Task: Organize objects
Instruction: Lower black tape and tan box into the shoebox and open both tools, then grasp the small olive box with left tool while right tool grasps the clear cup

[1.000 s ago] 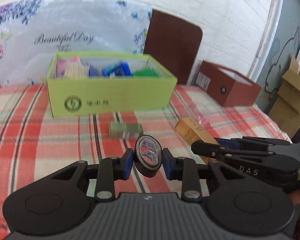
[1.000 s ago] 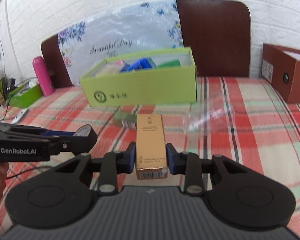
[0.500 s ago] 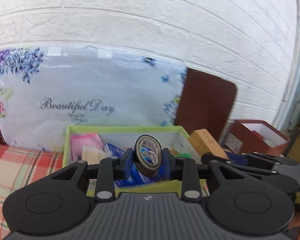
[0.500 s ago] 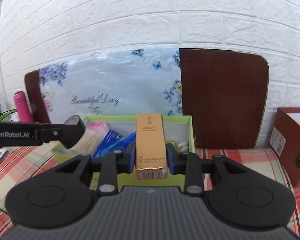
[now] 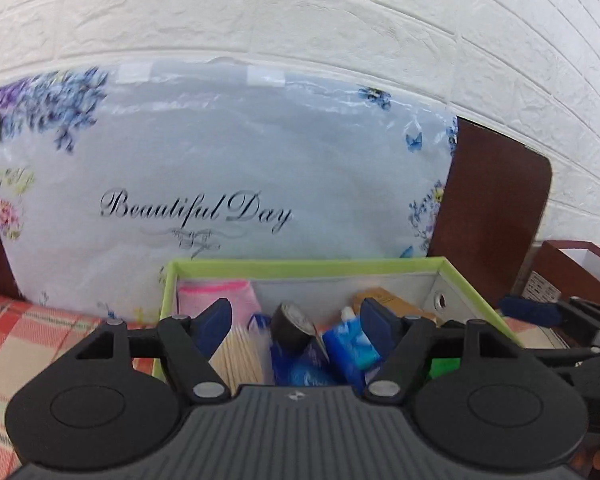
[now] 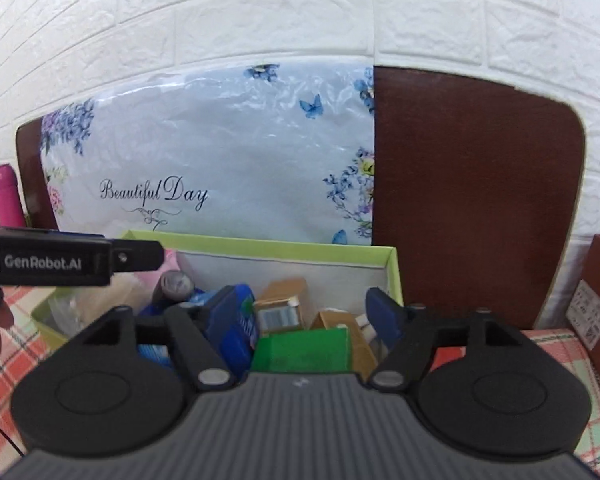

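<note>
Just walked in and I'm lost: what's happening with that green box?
A person is tidying small items into the green box with two hand-held grippers. Both grippers are over the box with jaws opening. The left gripper has nothing pressed between its pads; the tape roll sits below among the packets. The right gripper is also empty, with the tan carton lying in the box beside a green pack.

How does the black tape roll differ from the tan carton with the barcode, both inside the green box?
The black tape roll is round and dark; the tan carton is a rectangular box with a barcode end facing the camera. The tape roll sits toward the left half of the green box, on blue packets; the tan carton lies toward the right, behind a green pack. Both lie loose and tilted, not gripped.
</note>
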`<state>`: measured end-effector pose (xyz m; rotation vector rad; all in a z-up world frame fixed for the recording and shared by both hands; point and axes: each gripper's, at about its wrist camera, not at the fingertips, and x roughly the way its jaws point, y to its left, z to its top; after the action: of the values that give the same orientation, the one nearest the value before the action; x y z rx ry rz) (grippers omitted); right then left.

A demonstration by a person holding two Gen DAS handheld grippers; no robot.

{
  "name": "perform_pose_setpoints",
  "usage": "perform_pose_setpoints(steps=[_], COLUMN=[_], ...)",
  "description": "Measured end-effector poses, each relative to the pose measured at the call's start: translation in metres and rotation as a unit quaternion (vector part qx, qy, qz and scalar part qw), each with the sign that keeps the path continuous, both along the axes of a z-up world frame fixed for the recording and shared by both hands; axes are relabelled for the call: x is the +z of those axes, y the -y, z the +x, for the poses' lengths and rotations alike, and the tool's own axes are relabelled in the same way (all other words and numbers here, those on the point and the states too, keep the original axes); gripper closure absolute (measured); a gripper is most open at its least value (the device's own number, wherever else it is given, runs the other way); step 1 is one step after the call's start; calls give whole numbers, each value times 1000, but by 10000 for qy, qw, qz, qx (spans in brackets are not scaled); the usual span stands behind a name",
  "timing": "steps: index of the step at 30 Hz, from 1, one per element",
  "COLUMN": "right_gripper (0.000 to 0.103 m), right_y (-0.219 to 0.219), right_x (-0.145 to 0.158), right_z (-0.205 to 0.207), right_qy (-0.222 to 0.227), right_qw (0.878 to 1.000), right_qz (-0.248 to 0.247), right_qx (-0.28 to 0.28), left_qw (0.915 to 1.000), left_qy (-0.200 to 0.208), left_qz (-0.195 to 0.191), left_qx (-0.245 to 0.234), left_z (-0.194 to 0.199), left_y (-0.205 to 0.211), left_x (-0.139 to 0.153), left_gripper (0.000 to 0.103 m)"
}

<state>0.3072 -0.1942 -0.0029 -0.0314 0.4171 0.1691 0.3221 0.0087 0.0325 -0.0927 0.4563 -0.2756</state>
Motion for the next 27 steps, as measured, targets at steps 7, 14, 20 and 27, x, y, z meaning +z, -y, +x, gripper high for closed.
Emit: perform_pose_setpoints(steps=[7,14,20,27], right_gripper=[13,0,0,0], right_y=[6,14,21,29], right_x=[4,23,12,-9], right_z=[-43,-86,-129,-166], right_qy=[118,-62,-366,-704], right_qw=[9998,9991,9974,9940], right_qz=[87,304,447,634], right_qx=[-118,-285,-423,-547], left_qw=[9994,9982,9955,9931], left_qy=[-344,-429,-662,-993], left_qz=[-1,351,584,534], left_qx=[83,246,342,328], left_z=[-33,-84,-117,-137], left_y=[1,10,17,21], left_x=[5,13,2,-17], left_gripper=[29,25,25,25])
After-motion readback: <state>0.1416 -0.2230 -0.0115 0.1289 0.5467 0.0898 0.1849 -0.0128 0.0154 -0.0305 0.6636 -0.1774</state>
